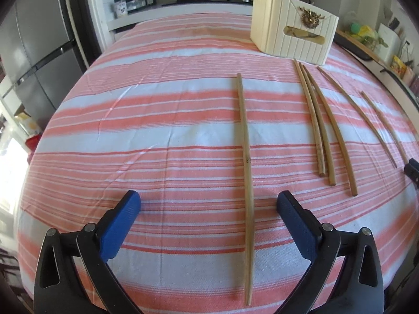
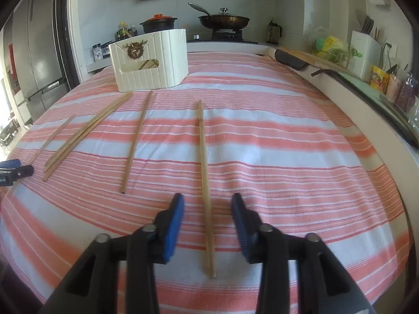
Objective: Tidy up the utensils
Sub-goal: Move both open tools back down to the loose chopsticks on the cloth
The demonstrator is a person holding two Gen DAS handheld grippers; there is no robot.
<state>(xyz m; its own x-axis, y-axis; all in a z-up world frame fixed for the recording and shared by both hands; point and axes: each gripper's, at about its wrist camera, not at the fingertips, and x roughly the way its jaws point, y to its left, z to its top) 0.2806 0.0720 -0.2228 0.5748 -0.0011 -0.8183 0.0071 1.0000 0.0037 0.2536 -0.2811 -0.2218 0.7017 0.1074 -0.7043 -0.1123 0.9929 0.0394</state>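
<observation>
Left gripper (image 1: 208, 204) and right gripper (image 2: 208, 206), jaws apart, each straddling one loose chopstick (image 1: 247, 183); cream box (image 2: 150, 61) holds wooden sticks, seen through its slot.

in the left wrist view the rightmost chopstick (image 1: 384, 124) runs to the right edge of the frame, its near end hidden behind the right tongs (image 1: 412, 170), themselves cut off there. inside the cream box (image 2: 150, 61), through its slot, the content is too small to tell.
</observation>
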